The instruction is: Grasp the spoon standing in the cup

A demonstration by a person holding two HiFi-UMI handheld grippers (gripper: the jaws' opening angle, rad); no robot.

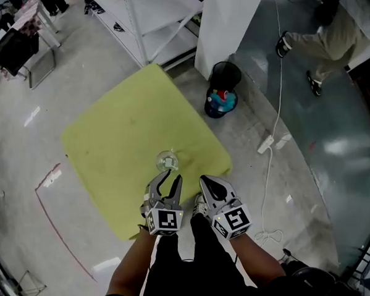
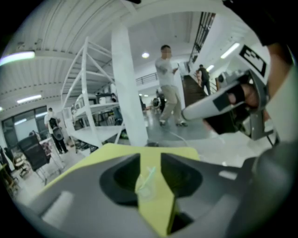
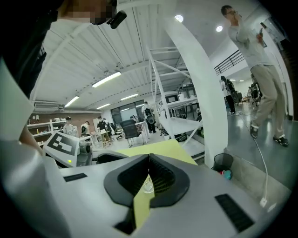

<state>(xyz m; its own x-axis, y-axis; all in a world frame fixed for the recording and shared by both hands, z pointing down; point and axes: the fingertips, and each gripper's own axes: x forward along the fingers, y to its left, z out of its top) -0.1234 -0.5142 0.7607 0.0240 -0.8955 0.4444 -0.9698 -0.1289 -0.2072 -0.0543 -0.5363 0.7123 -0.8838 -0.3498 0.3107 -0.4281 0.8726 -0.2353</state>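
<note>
Nearest, at six o'clock in the head view, the left gripper [image 1: 170, 177] has its jaws spread wide with nothing between the pads. Just beside it at three o'clock, the right gripper [image 1: 204, 180] has its jaws closed tip to tip on nothing. Just past the left gripper's tips, at twelve o'clock from them, the clear cup [image 1: 167, 159] stands upright on the yellow-green surface [image 1: 116, 135] with the pale spoon [image 2: 149, 175] leaning in it (neither gripper touches it), and farther off at one o'clock a black bin [image 1: 224, 86] stands on the floor.
</note>
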